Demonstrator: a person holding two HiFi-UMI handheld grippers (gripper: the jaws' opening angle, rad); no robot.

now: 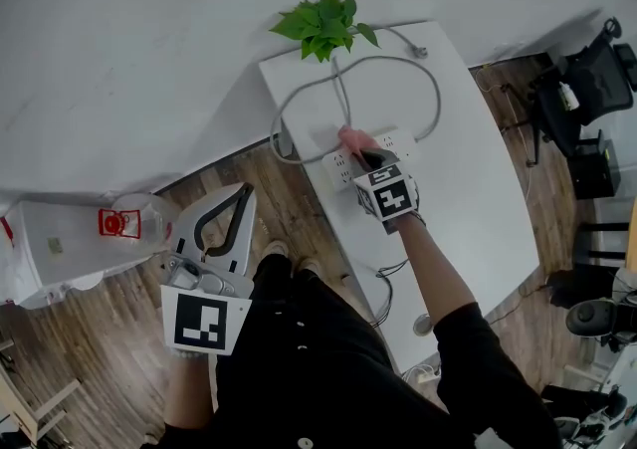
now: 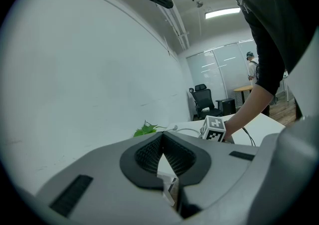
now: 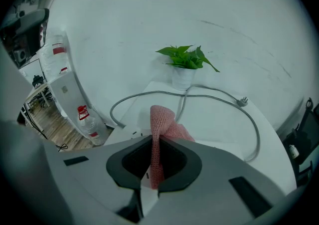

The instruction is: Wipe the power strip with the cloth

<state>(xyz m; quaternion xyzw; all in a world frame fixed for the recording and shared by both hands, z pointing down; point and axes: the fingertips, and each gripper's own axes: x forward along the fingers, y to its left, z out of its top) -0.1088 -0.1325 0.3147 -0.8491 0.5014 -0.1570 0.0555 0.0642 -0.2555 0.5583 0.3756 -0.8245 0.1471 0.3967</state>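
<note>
A white power strip (image 1: 340,170) lies on the white table (image 1: 478,188), and its grey cable (image 1: 299,99) loops toward the wall. My right gripper (image 1: 360,151) is down on the strip, shut on a pink cloth (image 1: 350,140). In the right gripper view the cloth (image 3: 162,124) stands pinched between the jaws of the right gripper (image 3: 154,141), and the strip (image 3: 127,133) shows just left of it. My left gripper (image 1: 242,193) hangs over the wooden floor, left of the table and away from the strip. In its own view the left gripper (image 2: 162,136) is shut on nothing.
A potted green plant (image 1: 323,21) stands at the table's far end by the wall. A clear water bottle with a red label (image 1: 124,223) and a white unit (image 1: 50,248) stand on the floor at left. Black office chairs (image 1: 592,79) stand to the right.
</note>
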